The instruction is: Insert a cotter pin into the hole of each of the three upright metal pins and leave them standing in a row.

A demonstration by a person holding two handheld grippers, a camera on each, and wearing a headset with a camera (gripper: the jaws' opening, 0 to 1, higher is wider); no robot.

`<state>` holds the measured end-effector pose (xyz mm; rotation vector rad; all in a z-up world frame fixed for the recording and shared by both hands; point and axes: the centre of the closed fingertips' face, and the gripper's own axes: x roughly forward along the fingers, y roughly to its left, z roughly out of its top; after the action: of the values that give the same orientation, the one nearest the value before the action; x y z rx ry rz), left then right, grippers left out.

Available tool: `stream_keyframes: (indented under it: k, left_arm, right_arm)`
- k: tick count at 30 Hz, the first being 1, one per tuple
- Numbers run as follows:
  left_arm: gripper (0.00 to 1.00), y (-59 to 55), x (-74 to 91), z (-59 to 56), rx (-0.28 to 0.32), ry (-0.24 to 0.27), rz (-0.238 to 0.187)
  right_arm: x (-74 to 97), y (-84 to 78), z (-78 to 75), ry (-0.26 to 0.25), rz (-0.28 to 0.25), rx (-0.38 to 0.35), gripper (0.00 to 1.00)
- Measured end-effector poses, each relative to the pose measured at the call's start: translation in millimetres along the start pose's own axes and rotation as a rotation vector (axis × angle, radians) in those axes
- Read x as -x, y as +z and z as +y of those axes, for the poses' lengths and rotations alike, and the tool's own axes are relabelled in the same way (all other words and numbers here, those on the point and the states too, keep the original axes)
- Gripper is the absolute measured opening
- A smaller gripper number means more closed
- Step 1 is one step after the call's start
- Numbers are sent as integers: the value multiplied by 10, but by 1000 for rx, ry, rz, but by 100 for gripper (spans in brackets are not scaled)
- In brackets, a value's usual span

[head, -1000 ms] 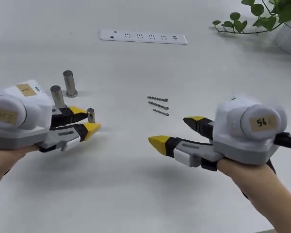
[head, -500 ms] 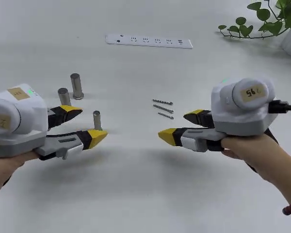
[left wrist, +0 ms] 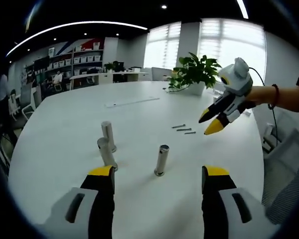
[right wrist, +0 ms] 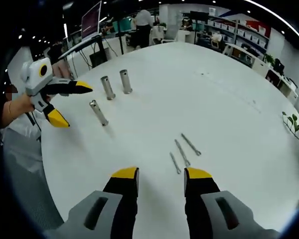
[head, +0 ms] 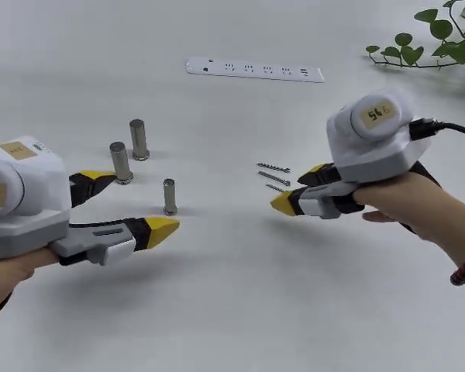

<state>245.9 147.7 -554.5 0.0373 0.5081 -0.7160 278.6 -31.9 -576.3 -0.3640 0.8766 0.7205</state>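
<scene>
3 metal pins [head: 139, 139] stand upright on the white table [head: 232, 310], left of centre. 2 are close together, and the 3rd pin [head: 170, 197] stands apart at their 5 o'clock. 3 cotter pins [head: 274, 178] lie flat, side by side, at 3 o'clock from the metal pins and well apart from them.

The left gripper [head: 143, 200] has its jaws spread wide and holds nothing; the 3rd pin stands just ahead, in line with the gap. The right gripper [head: 298, 186] has its jaws parted and holds nothing, with its tips near the cotter pins.

A power strip [head: 254, 70] lies at 12 o'clock and a plant [head: 442, 35] at 2 o'clock.
</scene>
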Motion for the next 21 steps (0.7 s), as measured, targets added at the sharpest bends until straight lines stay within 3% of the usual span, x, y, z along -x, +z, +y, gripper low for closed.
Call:
stream_keyframes:
  k: [5,8,21]
  left_arm:
    - [77,-11,52,0,12,8,-1]
    - [82,-15,81,5,23,17,-3]
    - [93,-33,200,19,26,45,-2]
  right_arm:
    - [-70,3,-26,18,36,20,29]
    - [-175,36,-127,27,46,26,26]
    - [-271,-85,-139,50,120,49,16]
